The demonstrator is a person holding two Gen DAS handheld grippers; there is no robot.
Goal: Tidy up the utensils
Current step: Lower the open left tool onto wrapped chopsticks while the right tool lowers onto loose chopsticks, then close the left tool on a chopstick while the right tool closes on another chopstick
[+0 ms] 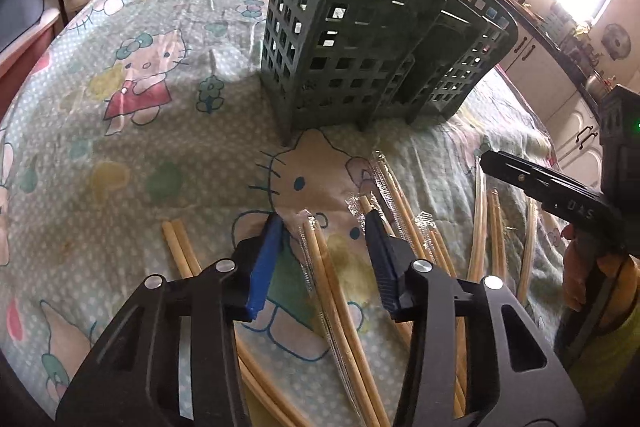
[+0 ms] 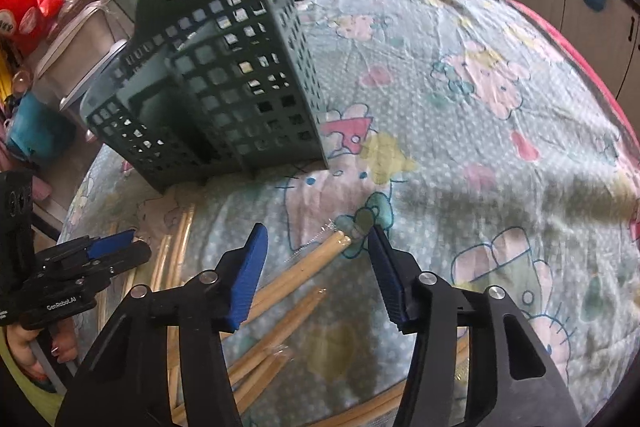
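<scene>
Left gripper (image 1: pixel 326 227): nearest of all to the work; jaws partly parted and gripping nothing, the blue pads standing either side of a wrapped chopstick pair (image 1: pixel 320 267) without pressing on it.

Wrapped chopstick pair, axis: runs lengthwise between the left jaws, its near end under the gripper body, its far end pointing towards the green utensil holder (image 1: pixel 360 39). The pads face its long sides, so a squeeze would probably catch it across the width.

Right gripper (image 2: pixel 316 239): jaws likewise partly parted, nothing gripped. A second pair of chopsticks (image 2: pixel 316 259) lies aslant below the gap, its sleeved tip (image 2: pixel 340 239) just short of the right-hand pad and its length trailing back under the left-hand pad.

Second pair, axis: crosswise to the right jaws rather than along them; a turn of the wrist looks needed before closing.

Loose chopsticks (image 1: pixel 492 227): scattered on the cartoon-cat cloth (image 1: pixel 120 107), all on the near side of the holder.

Green utensil holder: upright on the cloth beyond both grippers, compartments apparently empty; seen from the left it sits straight ahead, from the right ahead and to the left.

Nearer hand: the left, judged by alignment.
</scene>
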